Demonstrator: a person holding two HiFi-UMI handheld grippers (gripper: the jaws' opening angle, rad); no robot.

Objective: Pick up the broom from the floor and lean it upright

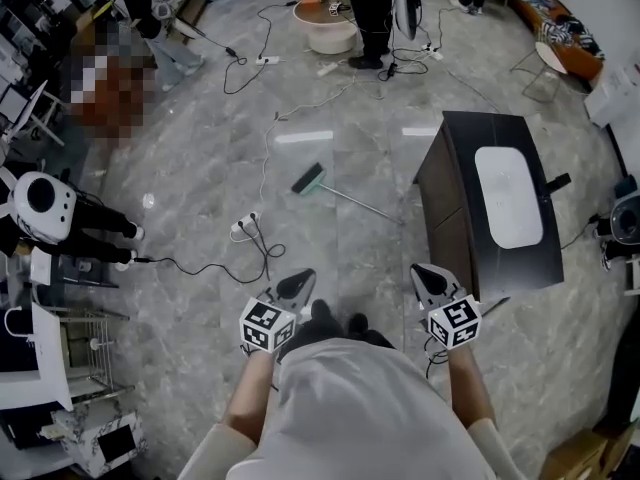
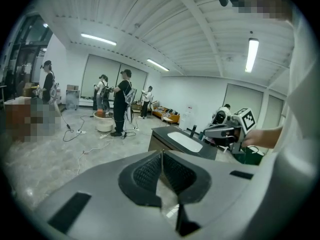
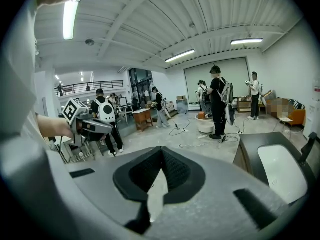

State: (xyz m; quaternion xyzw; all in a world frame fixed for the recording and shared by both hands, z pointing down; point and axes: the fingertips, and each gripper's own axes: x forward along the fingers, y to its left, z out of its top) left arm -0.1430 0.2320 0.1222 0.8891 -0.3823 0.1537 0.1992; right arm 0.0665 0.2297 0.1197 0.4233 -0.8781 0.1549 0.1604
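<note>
The broom (image 1: 350,199), with a green head and a thin pale handle, lies flat on the grey marble floor (image 1: 200,148) out in front of the person. Its head points to the upper left of the head view, and its handle runs down to the right towards the dark cabinet (image 1: 450,218). That cabinet carries a white oval basin (image 1: 508,196) in its top and stands at the right, just beside the handle's far end. Several people stand at the far side of the room near a round white tub (image 1: 330,33).

The left tool (image 1: 297,286) is held low in front of the person's white shirt. In its own view the left tool (image 2: 161,156) has its two dark ribbed pads (image 2: 147,174) pressed together at the tips, with nothing between them. The right tool (image 1: 432,280) is level with it, close to the cabinet's near corner. In its own view the right tool (image 3: 161,156) has its pads (image 3: 176,171) meeting in the same way and grips nothing. Each tool shows in the other's view, marker cube uppermost.

The broom is well ahead of both tools, between their two lines of pointing and touching neither. A white power strip (image 1: 245,225) with a black cable (image 1: 190,264) lies on the floor ahead of the left tool, to the left of the broom.
</note>
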